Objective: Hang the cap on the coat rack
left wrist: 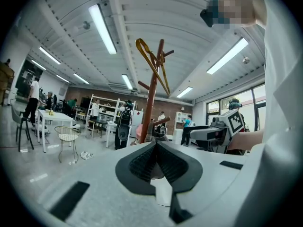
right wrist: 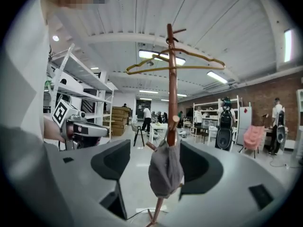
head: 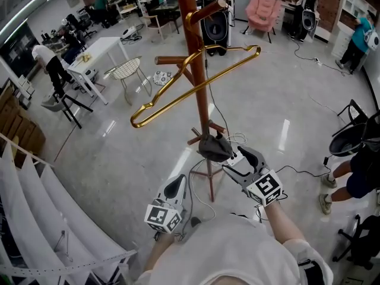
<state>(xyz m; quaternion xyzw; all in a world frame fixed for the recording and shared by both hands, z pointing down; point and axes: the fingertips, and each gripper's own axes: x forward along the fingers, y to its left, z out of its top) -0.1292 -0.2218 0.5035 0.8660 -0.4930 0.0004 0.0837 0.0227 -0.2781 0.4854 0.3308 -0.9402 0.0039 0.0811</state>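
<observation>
Grey cap (right wrist: 165, 171) hangs on a low peg (right wrist: 175, 122) of the rack (head: 199, 70); the right gripper (head: 240, 159), jaws apart, could bump it off; left gripper (head: 177, 186) closed, empty.

Lab hall: shelving (right wrist: 78, 82), worktables (head: 100, 51), floor cables (head: 309, 57).

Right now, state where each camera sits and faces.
Head view: on the person's head, steeply down at coat rack, cap, left gripper, right gripper; forearms show.
Left gripper view: on that gripper, up past shut jaws at the rack.
Right gripper view: on that gripper, open jaws flanking the hung cap.
Shared: every view shows the gold hanger.
</observation>
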